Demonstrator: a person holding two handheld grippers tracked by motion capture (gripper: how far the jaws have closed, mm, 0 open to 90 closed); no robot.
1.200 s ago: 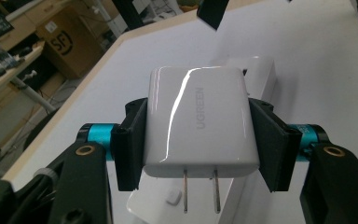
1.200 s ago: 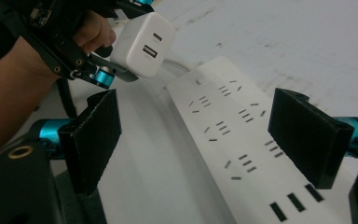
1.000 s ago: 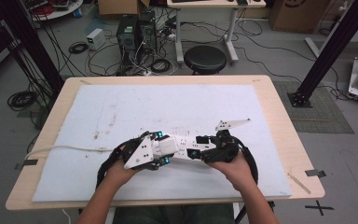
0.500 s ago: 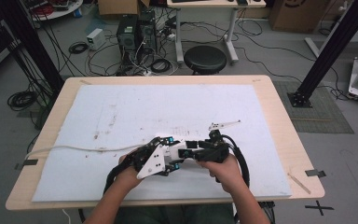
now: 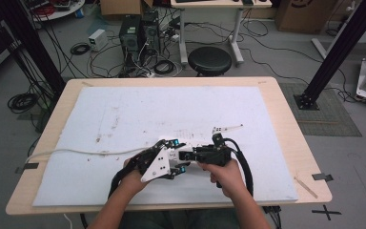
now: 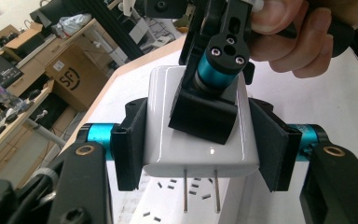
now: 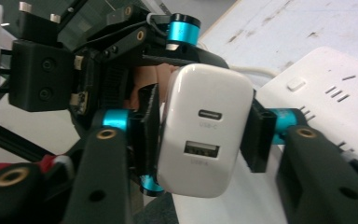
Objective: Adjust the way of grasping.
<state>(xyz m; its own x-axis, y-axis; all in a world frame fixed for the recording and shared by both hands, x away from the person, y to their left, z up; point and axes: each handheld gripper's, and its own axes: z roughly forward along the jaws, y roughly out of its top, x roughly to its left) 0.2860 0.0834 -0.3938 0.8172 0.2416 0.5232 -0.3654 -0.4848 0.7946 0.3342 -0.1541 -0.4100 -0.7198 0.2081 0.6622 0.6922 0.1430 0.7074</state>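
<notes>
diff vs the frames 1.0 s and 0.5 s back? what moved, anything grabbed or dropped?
Both hands slid toward the table's near edge and a little left. The left gripper and right gripper stay together, both clamped on the white charger, prongs over the power strip. Nothing let go. The white mat and the white cable have not moved.

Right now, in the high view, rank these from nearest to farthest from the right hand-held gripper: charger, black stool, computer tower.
1. Charger: at the right hand-held gripper, between both.
2. Black stool: on the floor beyond the table's far edge.
3. Computer tower: farther back, left of the stool.
</notes>
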